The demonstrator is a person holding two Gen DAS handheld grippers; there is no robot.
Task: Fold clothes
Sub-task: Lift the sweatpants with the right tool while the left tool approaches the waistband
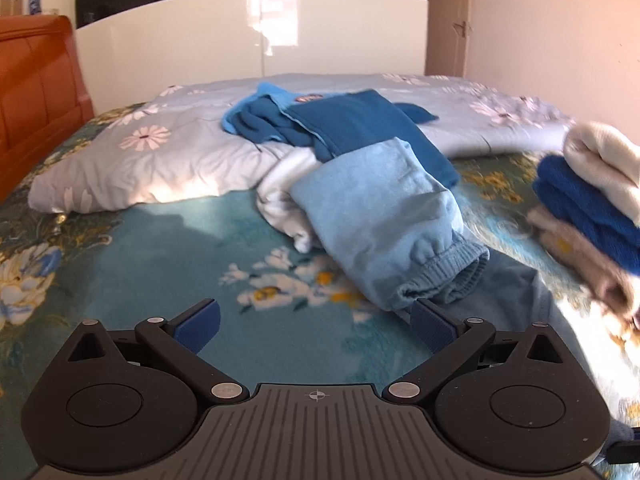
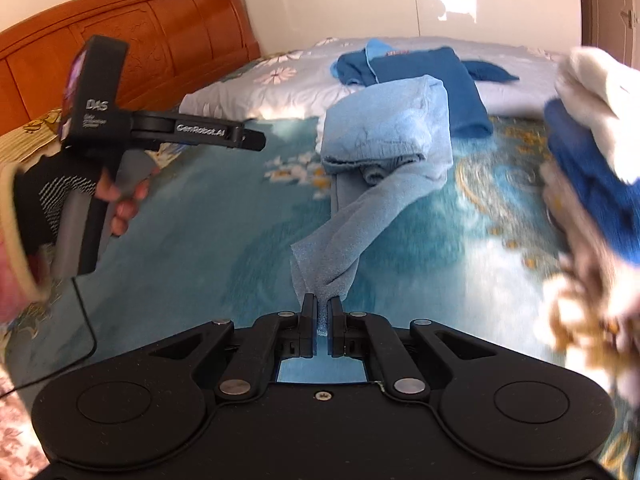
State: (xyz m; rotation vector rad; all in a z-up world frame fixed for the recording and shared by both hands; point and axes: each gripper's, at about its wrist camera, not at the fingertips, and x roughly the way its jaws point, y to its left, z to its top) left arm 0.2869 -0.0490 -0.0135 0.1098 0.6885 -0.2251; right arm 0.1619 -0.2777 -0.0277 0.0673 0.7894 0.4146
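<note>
Pale-blue sweatpants [image 2: 384, 128] found lying mid-frame on the floral bedspread [image 2: 200, 248], partly bunched. One leg drawn out towards the bottom centre of the right wrist view, its end clamped in the right gripper [image 2: 322, 320], jaws nearly closed on the fabric. In the left wrist view, ribbed cuff [image 1: 444, 280] noted right of centre, just above the right-hand finger of the left gripper [image 1: 316, 322]. Left gripper spread wide, holding nothing, hovering over bare bedspread. Same gripper observed from the side at left of the right wrist view, grasped by a hand [image 2: 120, 200]. Dark-blue top [image 1: 360, 128] recorded behind the sweatpants, draped over a grey quilt [image 1: 140, 160]. Folded stack [image 1: 592, 200] of white, blue and tan garments logged at the right edge, blurred. Wooden headboard [image 2: 160, 32] seen at upper left.
</note>
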